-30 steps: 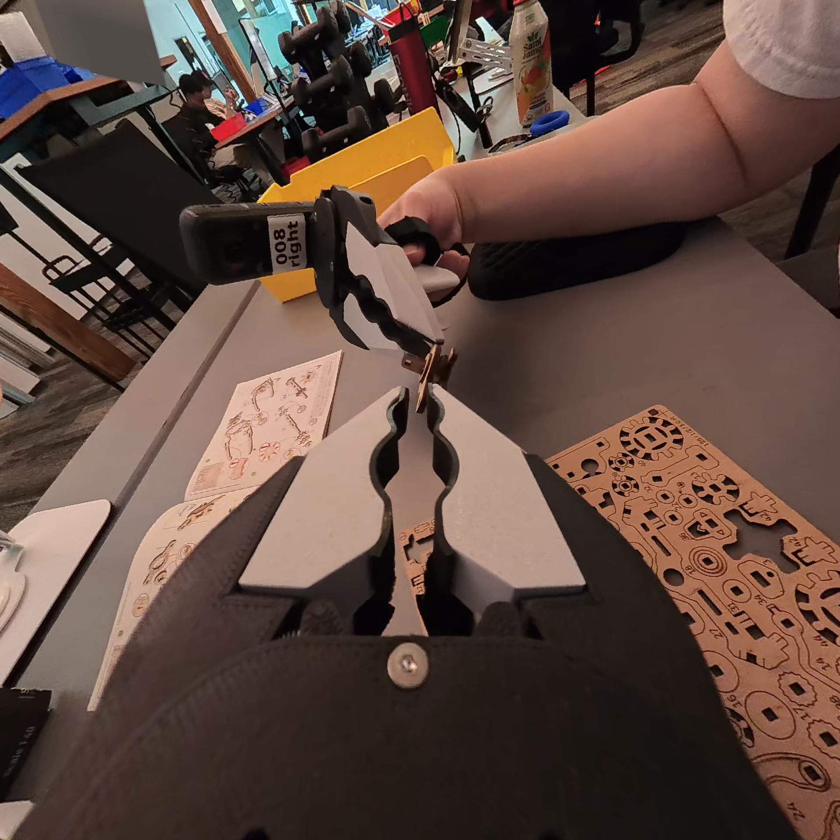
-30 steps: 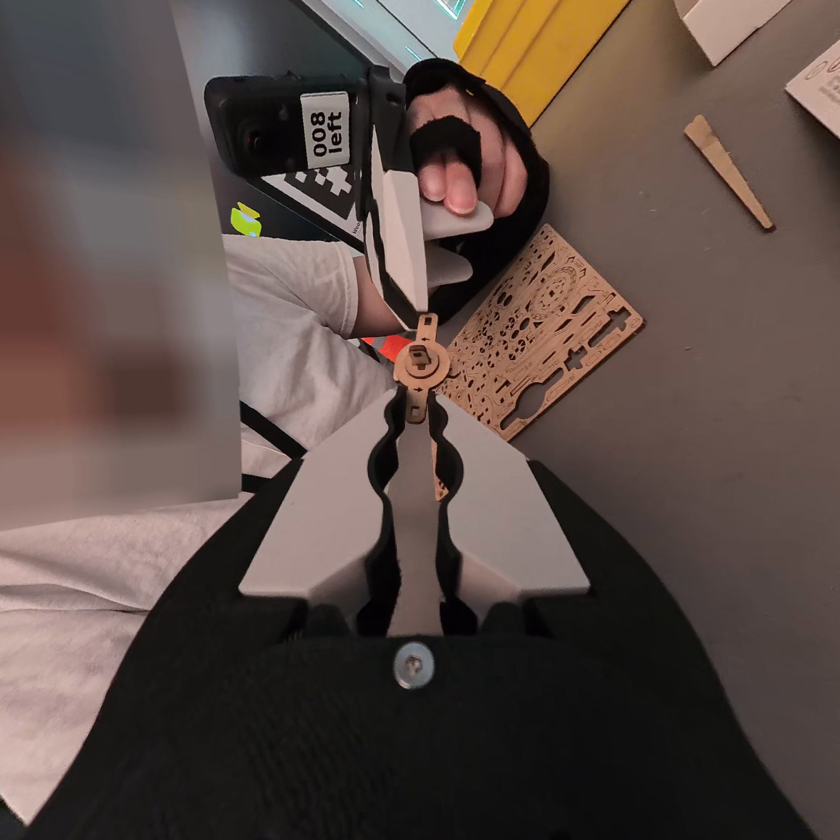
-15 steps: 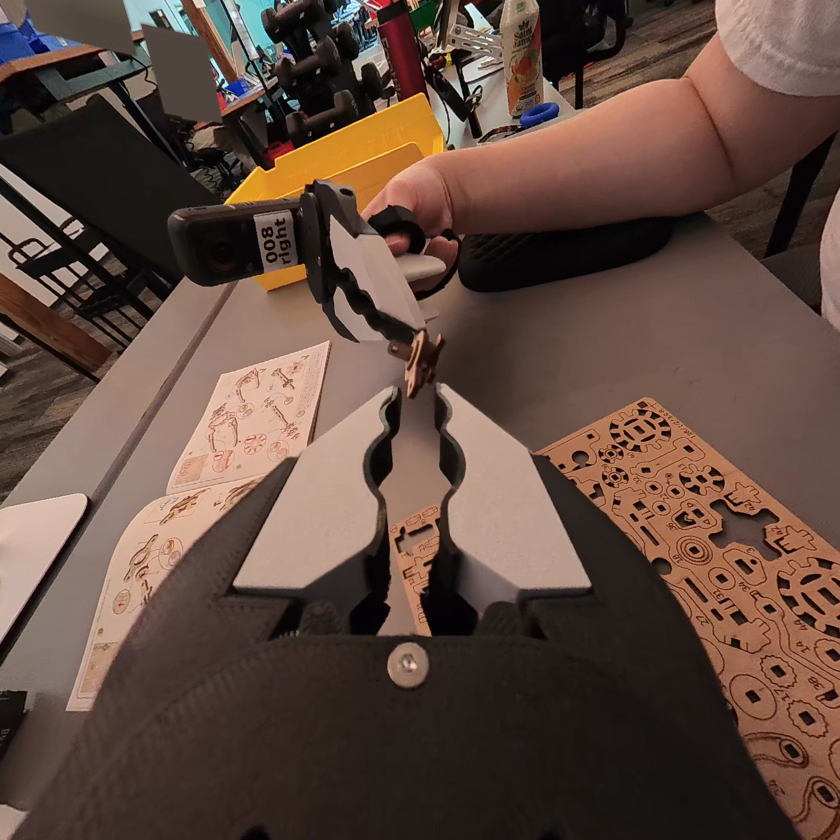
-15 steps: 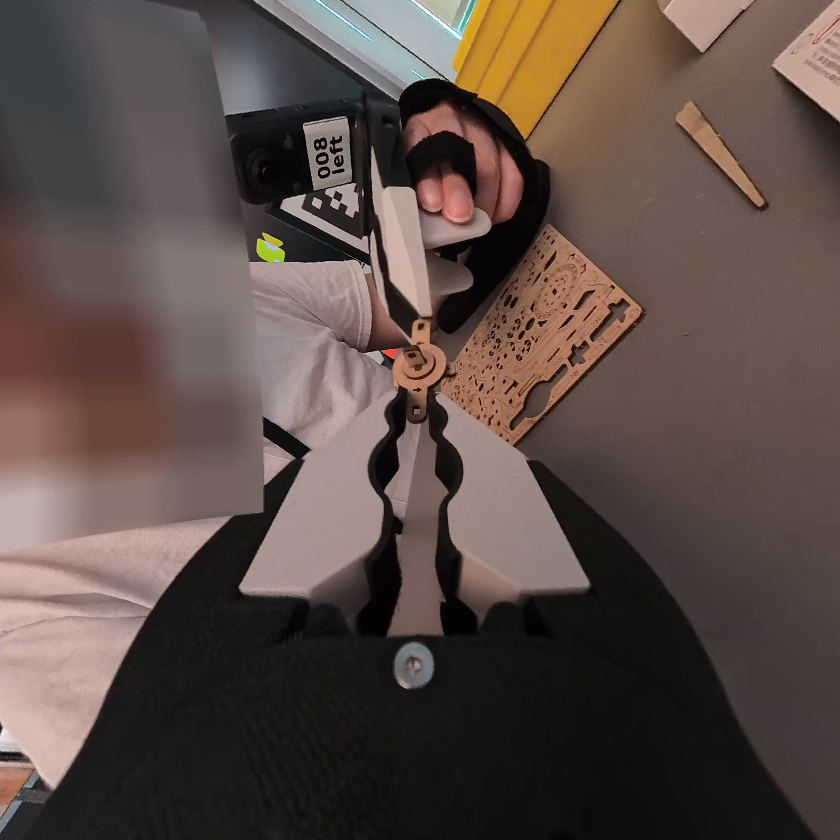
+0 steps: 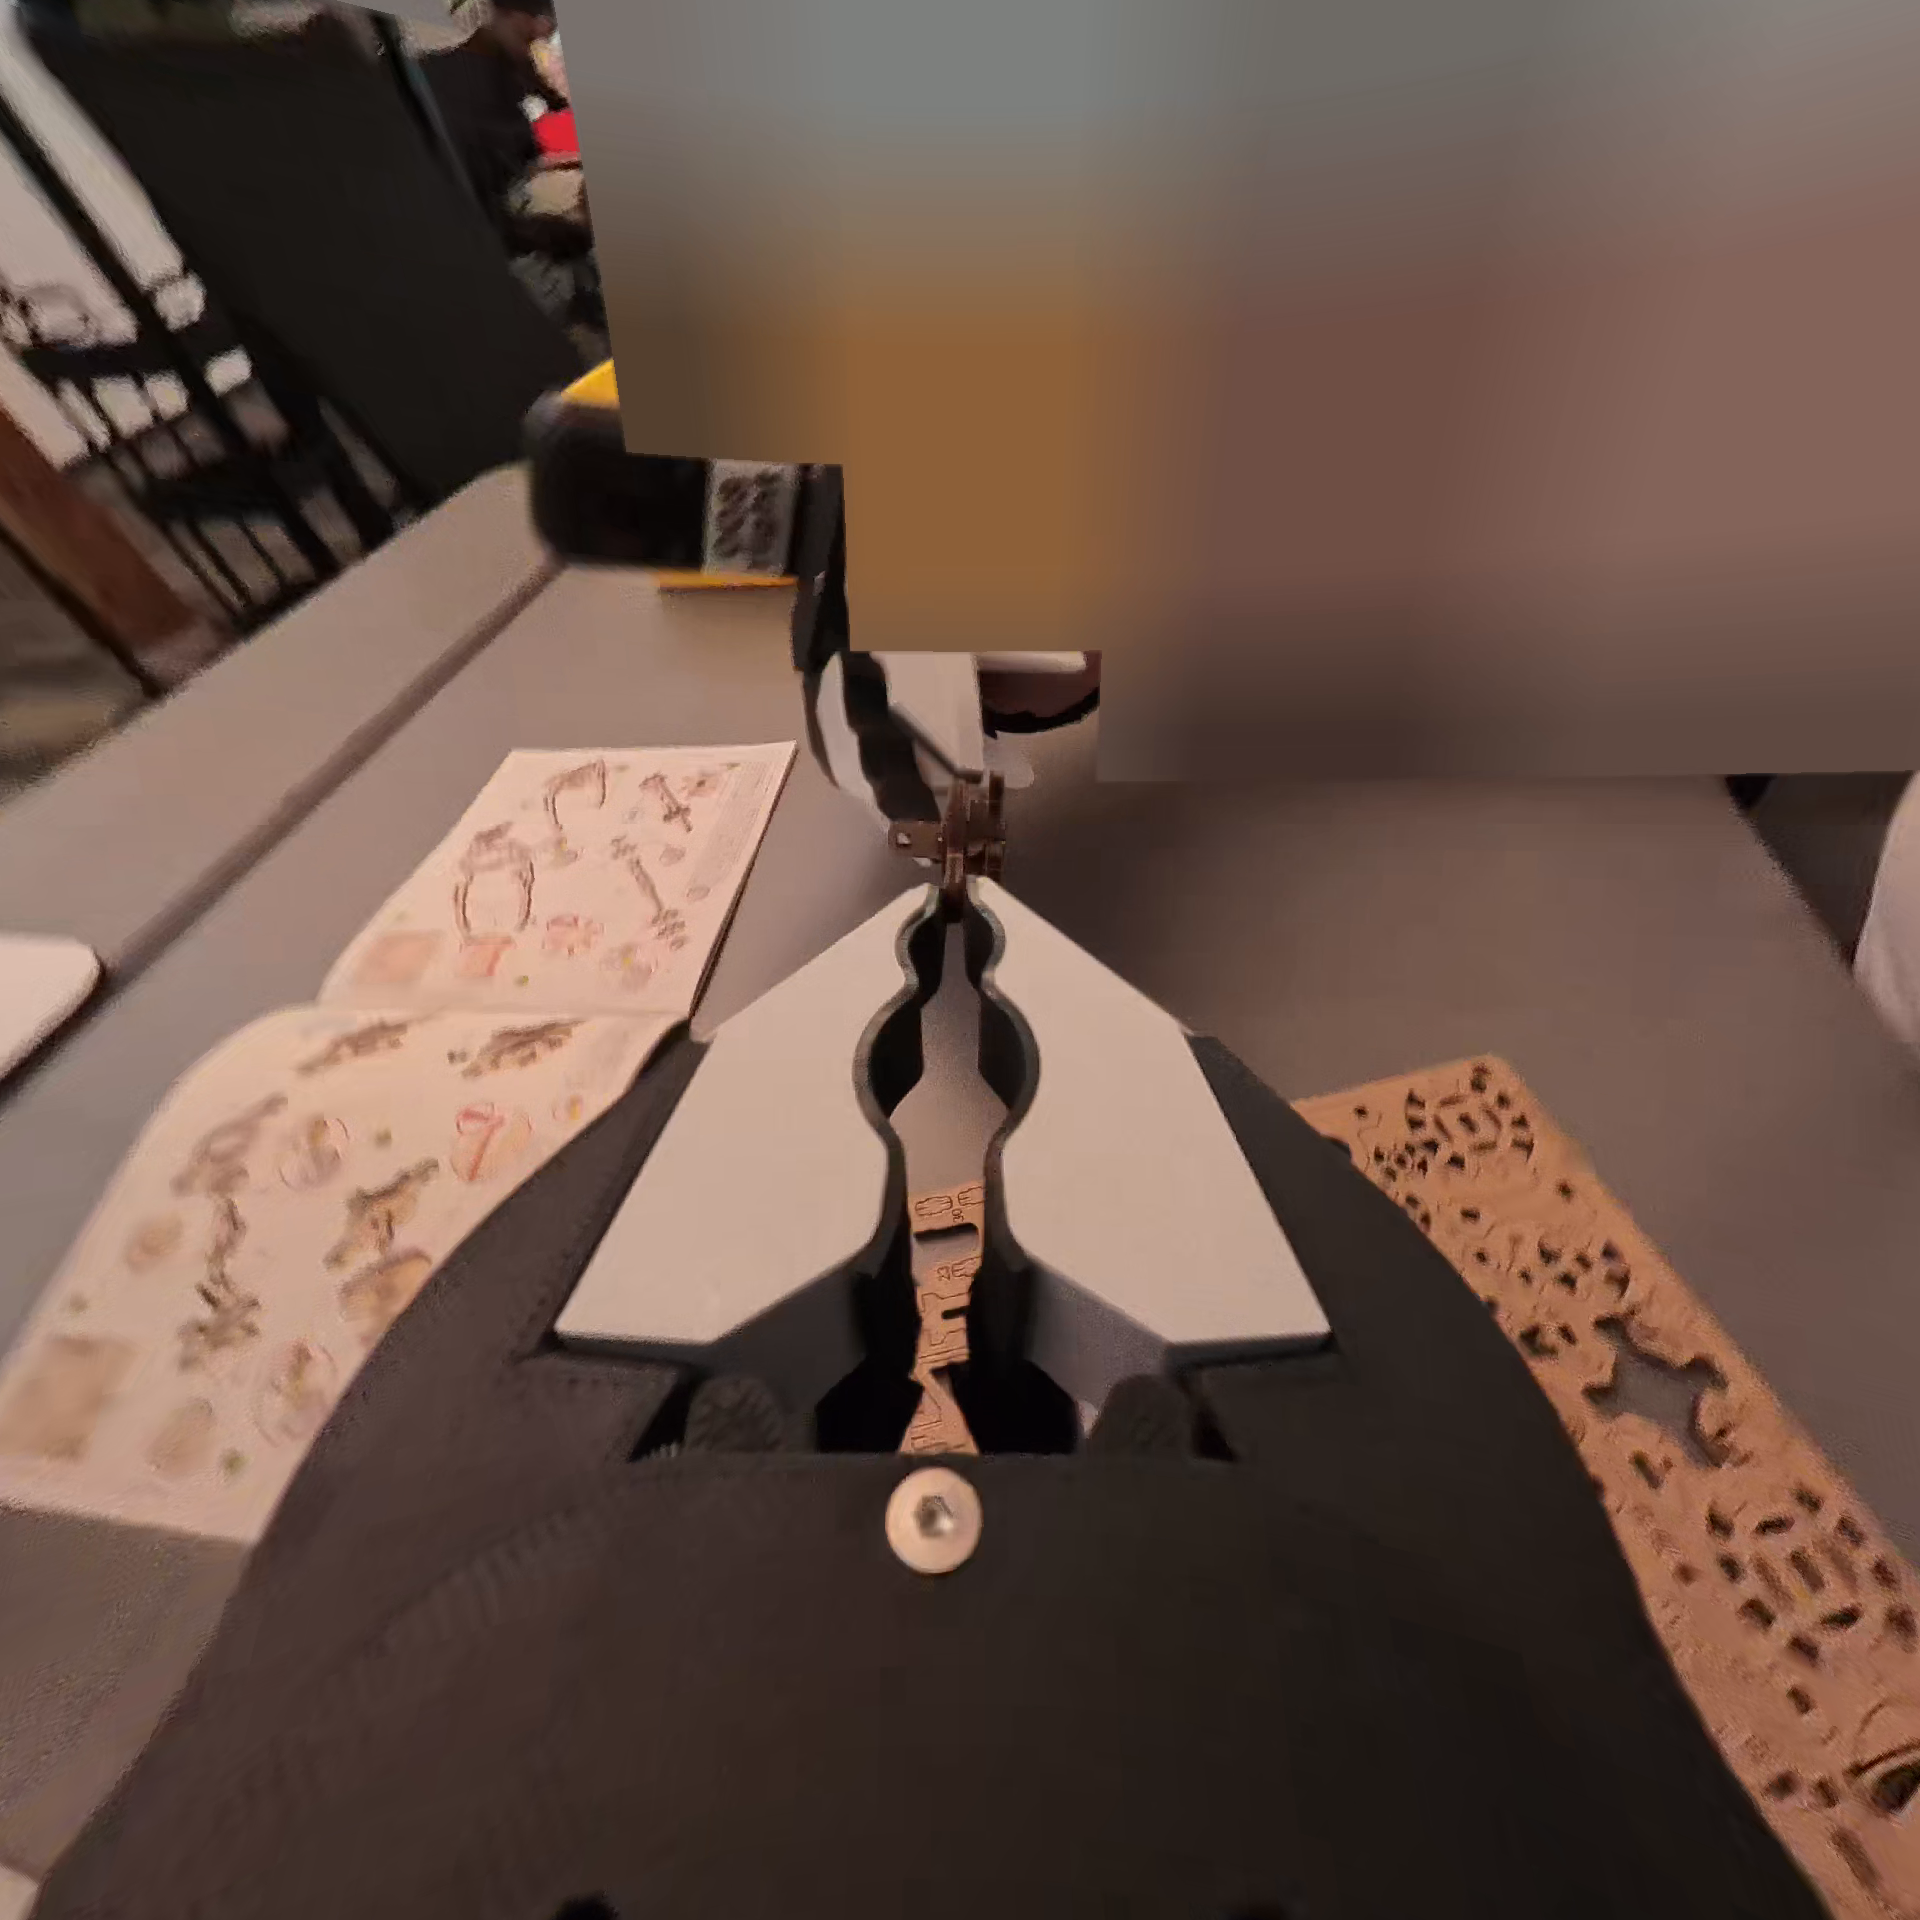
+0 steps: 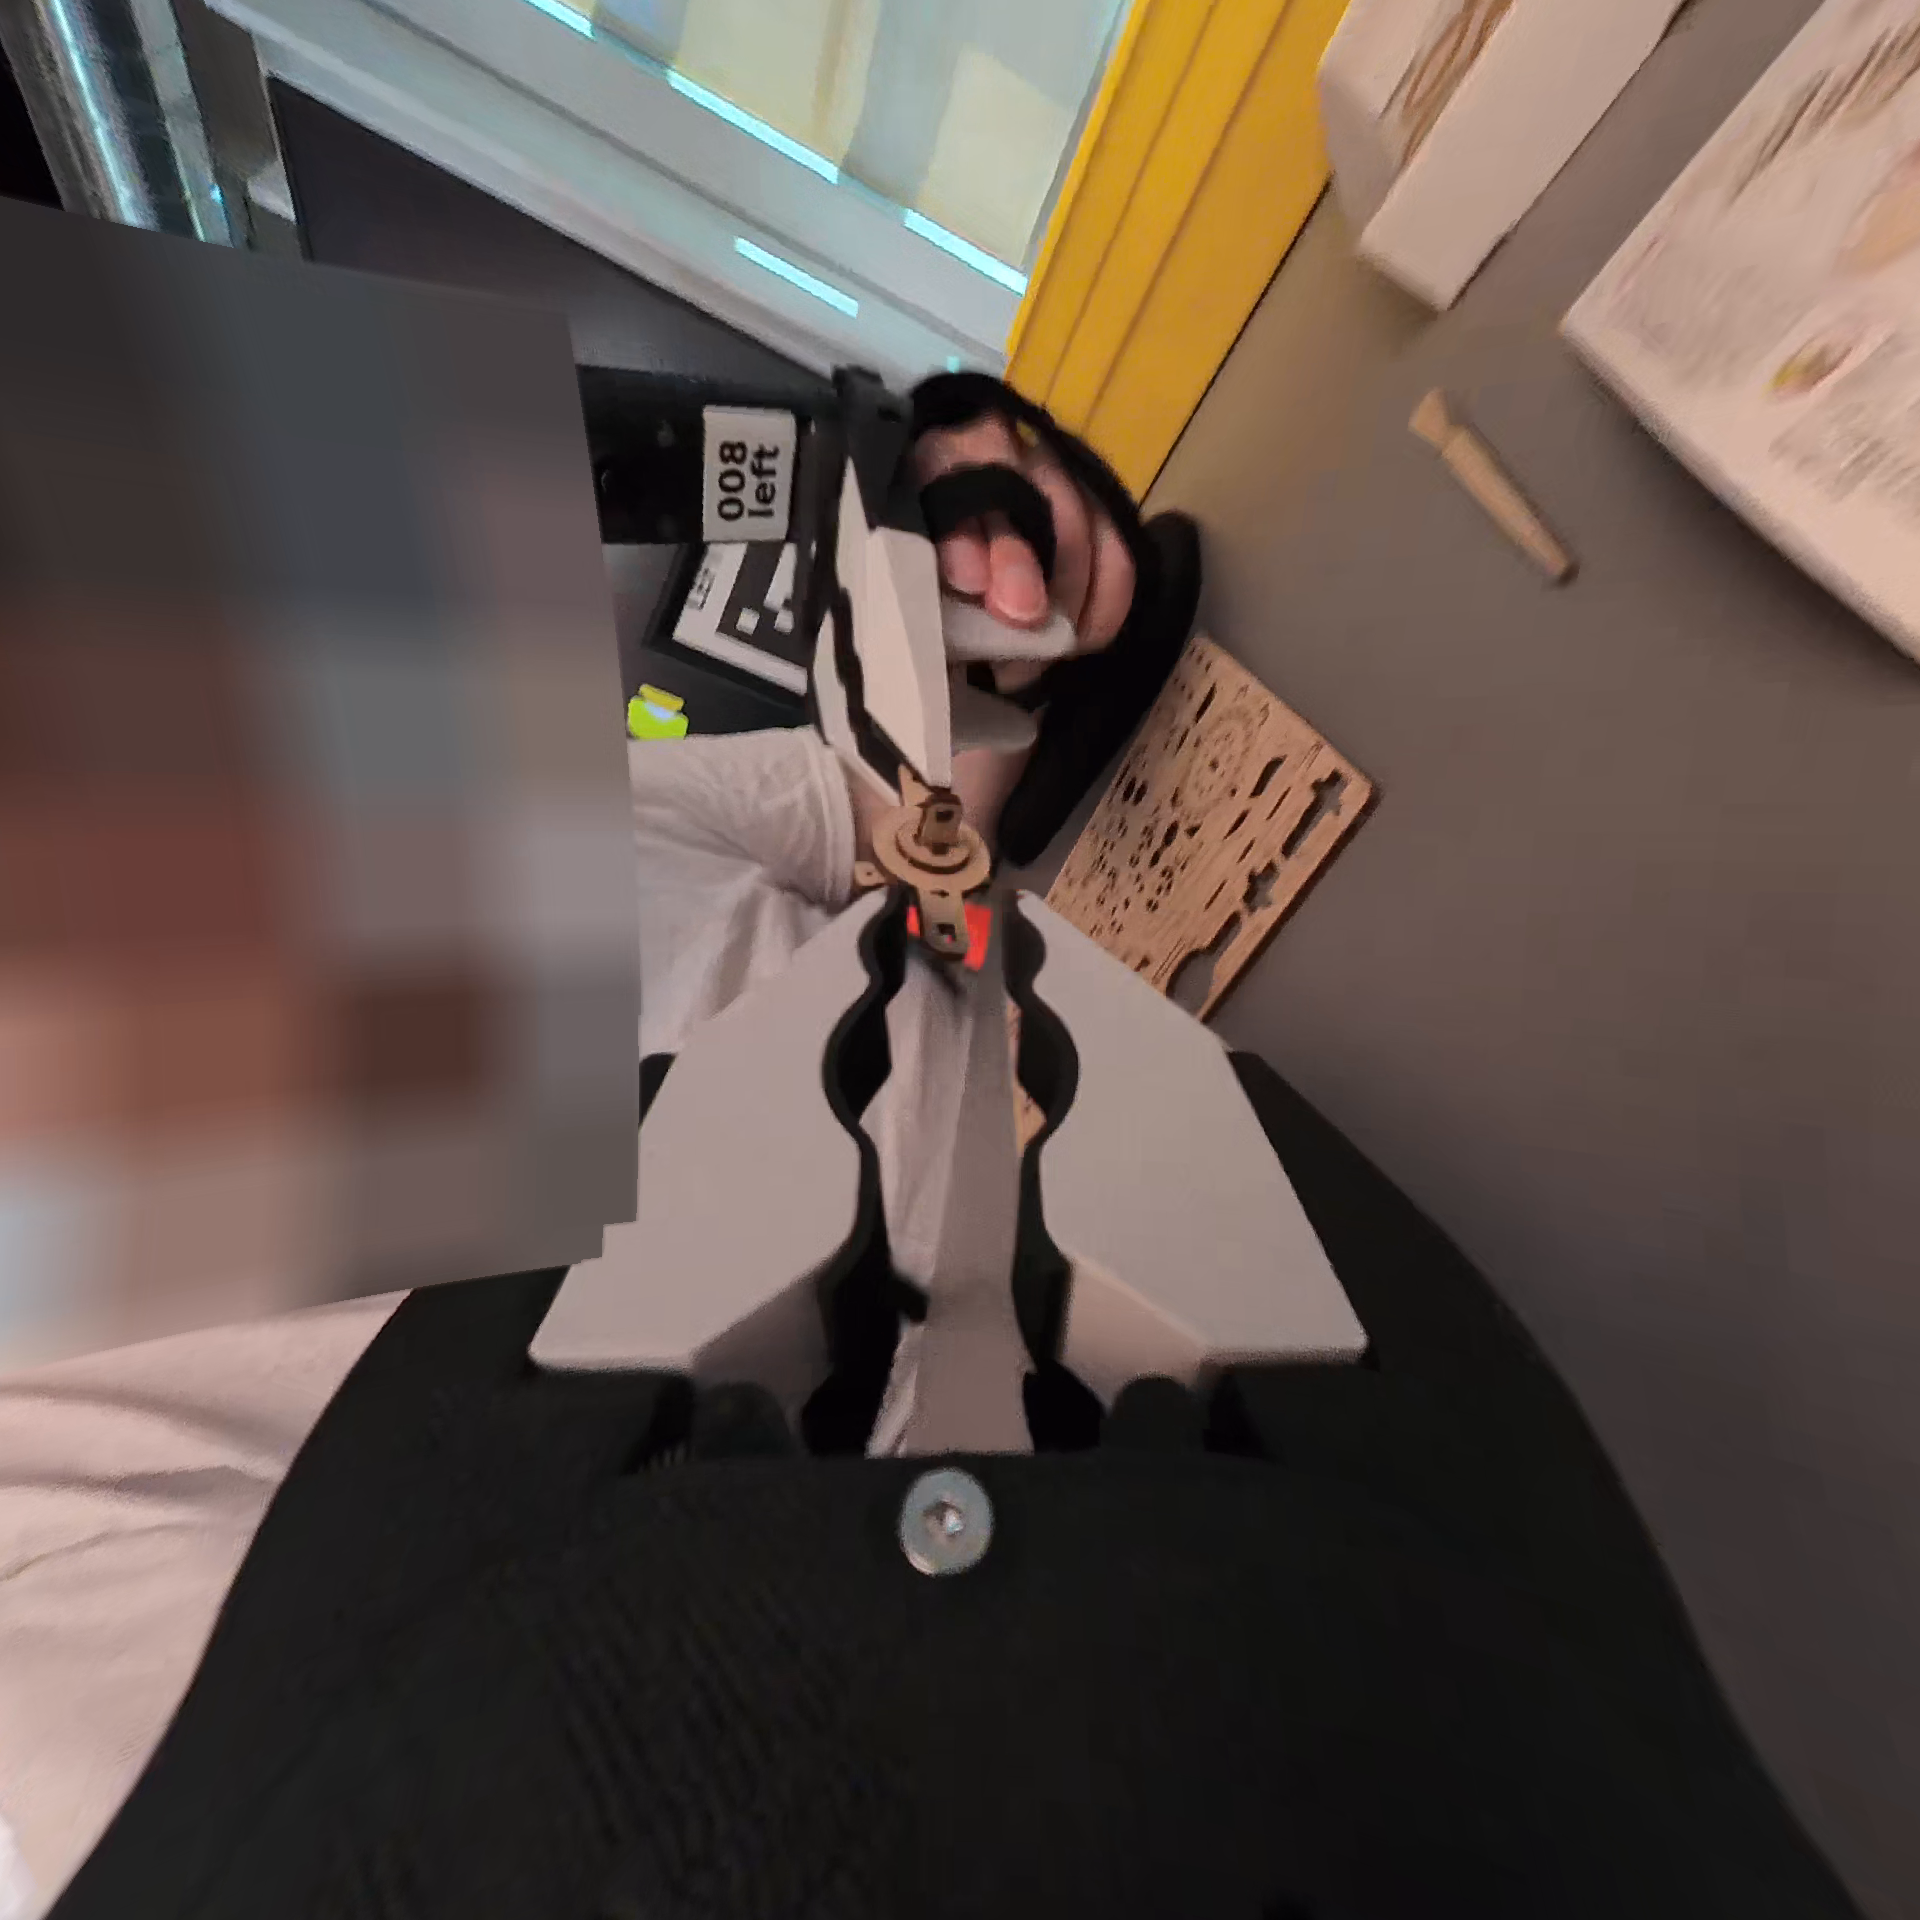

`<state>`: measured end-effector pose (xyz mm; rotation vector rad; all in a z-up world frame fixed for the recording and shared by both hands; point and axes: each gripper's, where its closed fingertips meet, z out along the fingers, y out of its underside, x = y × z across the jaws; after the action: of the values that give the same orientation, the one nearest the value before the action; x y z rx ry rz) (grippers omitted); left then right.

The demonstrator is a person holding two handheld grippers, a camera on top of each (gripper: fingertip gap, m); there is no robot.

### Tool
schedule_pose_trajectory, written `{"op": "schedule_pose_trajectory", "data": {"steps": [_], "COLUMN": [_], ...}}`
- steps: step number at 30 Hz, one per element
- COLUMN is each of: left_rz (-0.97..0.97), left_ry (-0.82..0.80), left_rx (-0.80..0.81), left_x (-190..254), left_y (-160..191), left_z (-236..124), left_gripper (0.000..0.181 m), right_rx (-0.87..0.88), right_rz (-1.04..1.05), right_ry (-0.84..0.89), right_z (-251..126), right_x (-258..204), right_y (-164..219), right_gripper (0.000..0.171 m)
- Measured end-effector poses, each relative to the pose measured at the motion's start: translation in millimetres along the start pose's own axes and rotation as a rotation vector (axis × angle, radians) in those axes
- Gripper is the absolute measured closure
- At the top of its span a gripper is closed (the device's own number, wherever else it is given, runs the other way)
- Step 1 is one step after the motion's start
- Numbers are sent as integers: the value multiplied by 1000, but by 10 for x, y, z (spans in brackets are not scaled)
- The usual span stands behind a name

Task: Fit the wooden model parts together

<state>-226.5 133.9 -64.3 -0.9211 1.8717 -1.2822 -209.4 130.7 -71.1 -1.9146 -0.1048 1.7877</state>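
A small wooden assembly (image 5: 961, 831), a round disc on a thin strip with a short peg through it, hangs in the air above the grey table (image 5: 1351, 935). My left gripper (image 5: 951, 909) is shut on one end of the strip. In the right wrist view the assembly (image 6: 925, 852) shows face-on, and the left gripper (image 6: 920, 774) pinches its far end. My right gripper (image 6: 951, 914) has its fingers parted, and the strip's near end lies loose between them. The right gripper (image 5: 961, 779) also shows in the left wrist view, just behind the assembly.
A laser-cut wooden parts sheet (image 5: 1662, 1403) lies on the table at the right, also in the right wrist view (image 6: 1216, 810). An open instruction booklet (image 5: 520, 935) lies at the left. A yellow bin (image 6: 1143, 260), a white box (image 6: 1455, 156) and a wooden wedge (image 6: 1486, 488) lie farther off. Only a small space, under 4 cm, lies between the two pairs of fingers.
My right gripper's fingers have parted and let go of the strip. The left gripper keeps its hold, and the assembly has tilted a little. Both cameras have moved closer.
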Motion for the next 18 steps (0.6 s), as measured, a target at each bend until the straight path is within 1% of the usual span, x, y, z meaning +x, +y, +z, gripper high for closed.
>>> {"op": "schedule_pose_trajectory", "data": {"steps": [2,3,5,6,8,9,11,13,16,18], "left_rz": [-172,-253,-417,-487,-595,-633,-678,-711,-782,-814], "left_ry": [-22,-16,-18,-11,-5,-3,14,25,54,60], "left_rx": [10,30,91,123,168,178,173,178,226,252], "left_x": [-135,-180,-299,-349,-446,-481,-496,-493,-510,-540], "left_y": [14,8,-22,-41,-49,-39,-9,2,-38,-52], "left_z": [-1,-11,-56,-90,-160,-185,-198,-187,-203,-229], "left_gripper": [181,181,180,181,181,180,180,180,180,180], "right_rx": [93,136,255,321,322,290,226,186,140,143], "right_rz": [-109,-182,-405,-567,-904,-1031,-1200,-1245,-1205,-1197], "right_ry": [45,96,194,269,426,504,566,583,607,598], "right_z": [-67,-110,-213,-265,-250,-207,-55,61,92,119], "right_x": [-5,7,-87,-168,-314,-330,-342,-302,-189,-188], "right_y": [-172,-256,-476,-581,-588,-559,-473,-425,-404,-402], "right_gripper": [147,145,139,137,134,133,129,122,123,123]}}
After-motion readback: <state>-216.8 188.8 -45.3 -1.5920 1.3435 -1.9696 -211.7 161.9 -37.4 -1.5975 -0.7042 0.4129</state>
